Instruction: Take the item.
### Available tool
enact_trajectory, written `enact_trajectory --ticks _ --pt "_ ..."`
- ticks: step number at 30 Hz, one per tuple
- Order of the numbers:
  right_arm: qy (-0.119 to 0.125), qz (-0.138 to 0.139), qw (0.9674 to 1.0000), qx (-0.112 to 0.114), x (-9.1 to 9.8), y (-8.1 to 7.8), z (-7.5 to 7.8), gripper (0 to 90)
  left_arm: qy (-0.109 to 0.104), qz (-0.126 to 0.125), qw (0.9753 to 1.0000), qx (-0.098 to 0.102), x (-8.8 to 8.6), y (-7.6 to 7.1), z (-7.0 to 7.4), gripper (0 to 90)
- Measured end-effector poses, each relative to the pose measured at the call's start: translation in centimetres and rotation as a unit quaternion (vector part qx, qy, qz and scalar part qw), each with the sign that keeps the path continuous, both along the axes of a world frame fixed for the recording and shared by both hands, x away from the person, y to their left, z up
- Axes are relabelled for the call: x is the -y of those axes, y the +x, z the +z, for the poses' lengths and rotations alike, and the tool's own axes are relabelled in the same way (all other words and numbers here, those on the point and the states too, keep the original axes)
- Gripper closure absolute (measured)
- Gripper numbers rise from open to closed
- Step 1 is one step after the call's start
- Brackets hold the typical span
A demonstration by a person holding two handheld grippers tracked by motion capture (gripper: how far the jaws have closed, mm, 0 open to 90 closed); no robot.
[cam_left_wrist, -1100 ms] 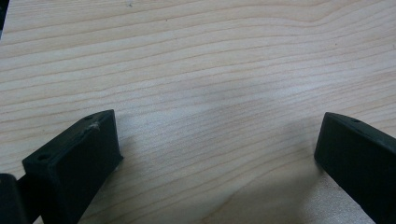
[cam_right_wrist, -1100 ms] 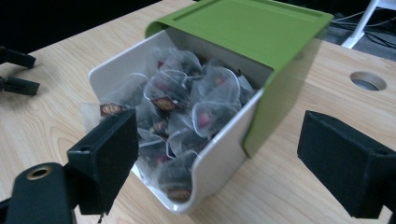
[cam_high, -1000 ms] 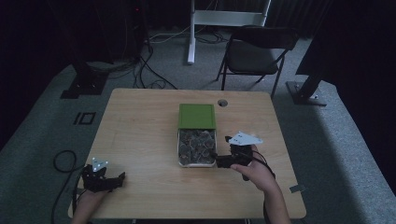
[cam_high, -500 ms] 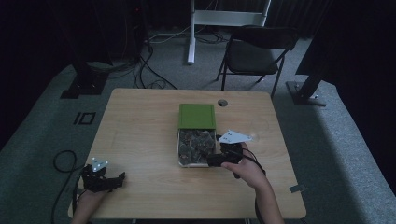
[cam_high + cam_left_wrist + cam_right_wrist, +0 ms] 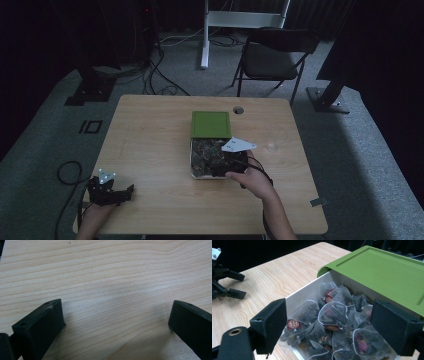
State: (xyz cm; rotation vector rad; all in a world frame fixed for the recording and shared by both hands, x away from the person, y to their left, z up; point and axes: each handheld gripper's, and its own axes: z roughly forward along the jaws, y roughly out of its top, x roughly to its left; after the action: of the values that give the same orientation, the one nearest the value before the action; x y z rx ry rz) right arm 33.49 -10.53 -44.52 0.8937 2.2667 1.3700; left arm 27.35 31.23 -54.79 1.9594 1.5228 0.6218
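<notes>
A white box (image 5: 192, 160) with a green lid (image 5: 211, 123) slid back stands mid-table, holding several tea bags (image 5: 332, 315) with small red tags. My right gripper (image 5: 227, 167) hovers over the box's open near end, jaws wide apart above the tea bags (image 5: 210, 152), nothing held; in the right gripper view the gripper (image 5: 332, 331) frames the bags, with the lid (image 5: 382, 275) behind them. My left gripper (image 5: 120, 192) rests at the table's near left corner, open over bare wood (image 5: 112, 290), and it lies at the far left of the right gripper view as the left gripper (image 5: 239, 285).
The wooden table (image 5: 150, 130) has a round cable hole (image 5: 238, 110) behind the box. A folding chair (image 5: 270, 57) stands beyond the far edge, with cables (image 5: 160, 75) on the grey carpet. A person's hands hold both grippers from the near side.
My right gripper moved left from beside the box to above its open end. The left gripper stayed where it was.
</notes>
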Motion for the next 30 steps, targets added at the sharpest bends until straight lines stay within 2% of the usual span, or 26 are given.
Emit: enact_trajectory --ticks 4,11,14,23,30 --pt "-0.007 0.001 1.0 0.002 -0.6 0.1 -0.2 18.8 -0.001 0.0 1.0 0.0 0.0 0.0 0.0 0.5" --pt "-0.027 -0.024 0.9993 0.006 -1.5 0.5 -0.7 33.2 0.0 -0.001 1.0 0.0 0.0 0.0 0.0 0.5" --pt "-0.021 -0.038 0.9991 0.002 -1.8 0.7 -1.0 35.6 0.0 0.0 1.0 0.0 0.0 0.0 0.0 0.5" --pt "-0.047 -0.063 0.9969 0.009 -2.5 0.8 -1.9 44.7 -0.001 0.0 1.0 0.0 0.0 0.0 0.0 0.5" --pt "-0.058 -0.075 0.9955 -0.003 -3.0 0.7 -2.4 51.4 0.0 0.0 1.0 0.0 0.0 0.0 0.0 0.5"
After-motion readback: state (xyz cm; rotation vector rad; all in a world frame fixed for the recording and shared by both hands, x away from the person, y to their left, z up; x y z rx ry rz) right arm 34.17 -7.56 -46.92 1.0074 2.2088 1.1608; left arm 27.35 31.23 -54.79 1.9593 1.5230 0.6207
